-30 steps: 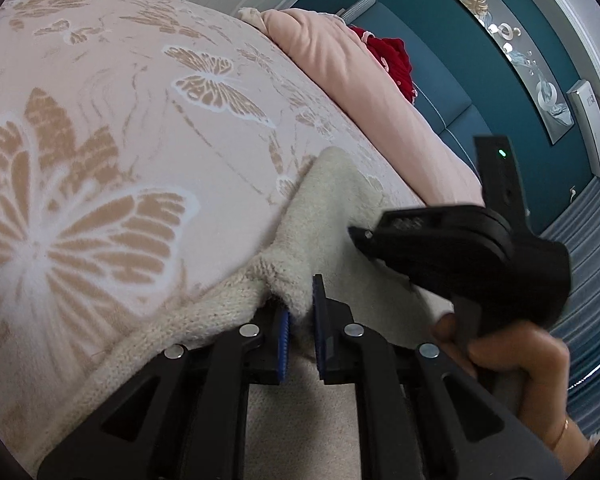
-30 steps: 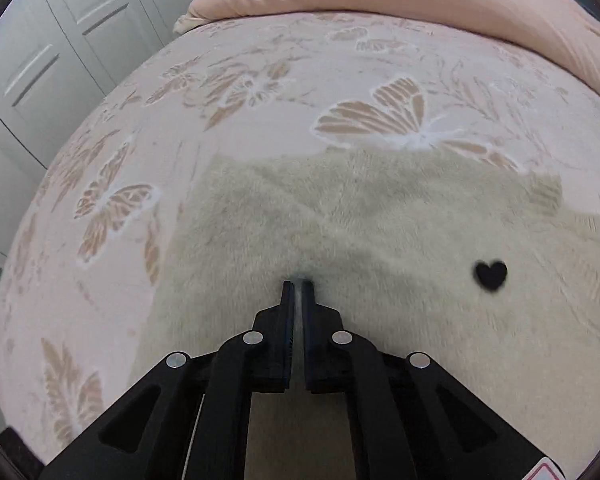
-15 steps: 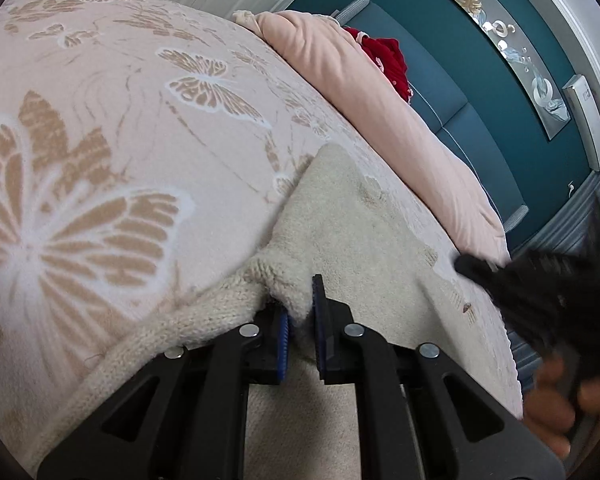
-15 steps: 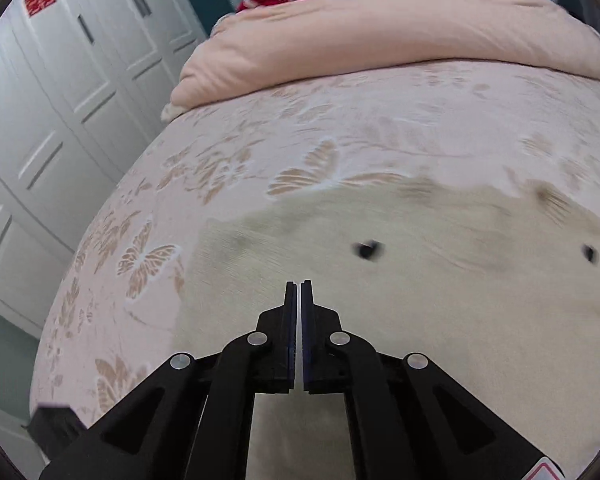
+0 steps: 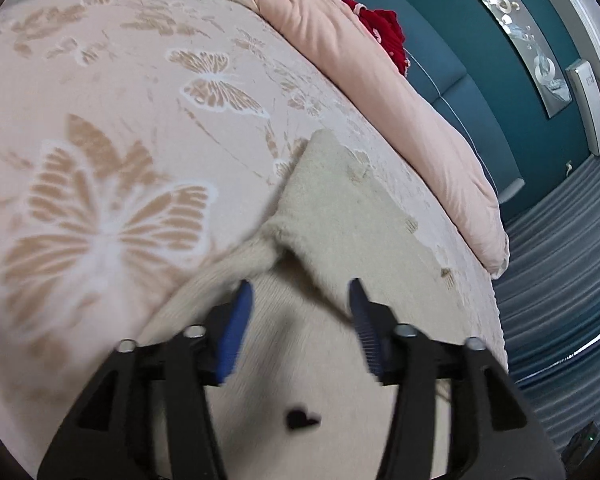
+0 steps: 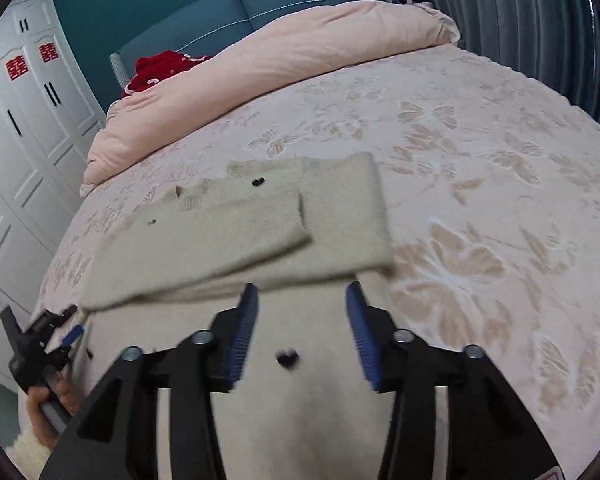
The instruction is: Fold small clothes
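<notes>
A small cream knit sweater (image 6: pixel 260 232) with little black hearts lies on the bed, its sleeves folded across its body. In the left wrist view the sweater (image 5: pixel 340 216) spreads under and beyond the jaws. My left gripper (image 5: pixel 300 300) is open and empty just above the cloth. It also shows in the right wrist view (image 6: pixel 48 344) at the far left, held in a hand. My right gripper (image 6: pixel 302 300) is open and empty above the sweater's near part, close to a black heart (image 6: pixel 287 358).
The bed has a pink bedspread with tan butterflies (image 6: pixel 480 160). A rolled pink duvet (image 6: pixel 280 56) and a red garment (image 6: pixel 160 68) lie by the teal headboard. White wardrobes (image 6: pixel 20 120) stand left, grey curtains (image 5: pixel 560 280) right.
Both grippers have opened and let go of the sweater. The right gripper has pulled back and lifted, so the folded sweater now shows whole.
</notes>
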`<state>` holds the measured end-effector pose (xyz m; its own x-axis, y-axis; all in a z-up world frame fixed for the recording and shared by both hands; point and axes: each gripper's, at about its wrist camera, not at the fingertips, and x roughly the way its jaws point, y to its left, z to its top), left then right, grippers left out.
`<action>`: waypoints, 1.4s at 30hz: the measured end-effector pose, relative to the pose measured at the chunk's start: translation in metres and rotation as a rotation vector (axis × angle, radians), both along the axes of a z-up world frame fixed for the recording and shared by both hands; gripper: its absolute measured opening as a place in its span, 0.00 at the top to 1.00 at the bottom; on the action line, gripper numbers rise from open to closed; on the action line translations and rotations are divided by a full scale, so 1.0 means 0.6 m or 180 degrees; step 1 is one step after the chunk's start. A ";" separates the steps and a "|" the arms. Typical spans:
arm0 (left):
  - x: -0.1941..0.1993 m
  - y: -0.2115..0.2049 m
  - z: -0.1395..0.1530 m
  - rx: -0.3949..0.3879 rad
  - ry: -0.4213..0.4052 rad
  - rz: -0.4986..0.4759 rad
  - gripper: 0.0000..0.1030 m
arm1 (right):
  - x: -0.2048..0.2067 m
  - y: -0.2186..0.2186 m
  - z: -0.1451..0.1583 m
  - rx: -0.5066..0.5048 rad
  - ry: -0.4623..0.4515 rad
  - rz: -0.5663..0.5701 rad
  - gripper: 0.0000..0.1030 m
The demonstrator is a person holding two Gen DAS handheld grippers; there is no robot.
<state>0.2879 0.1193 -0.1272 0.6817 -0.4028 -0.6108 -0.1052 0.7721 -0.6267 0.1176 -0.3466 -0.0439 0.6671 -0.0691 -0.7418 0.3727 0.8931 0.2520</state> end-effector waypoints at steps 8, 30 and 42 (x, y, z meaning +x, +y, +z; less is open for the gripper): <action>-0.278 0.116 0.013 0.0378 0.0672 -0.0221 0.05 | -0.281 0.006 -0.111 0.0647 0.0727 -0.0188 0.39; -0.242 0.011 0.038 -0.0364 0.0777 -0.0450 0.93 | -0.224 0.054 -0.084 0.1502 -0.0162 -0.0454 0.92; -0.475 0.095 0.111 -0.0317 0.0981 -0.0893 0.94 | -0.430 0.115 -0.019 0.1057 0.0293 0.0271 0.92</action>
<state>0.0031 0.1765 -0.0607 0.3290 -0.6140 -0.7175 -0.0939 0.7347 -0.6718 -0.1405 -0.2778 -0.0551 0.5895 0.2389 -0.7717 0.3350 0.7970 0.5026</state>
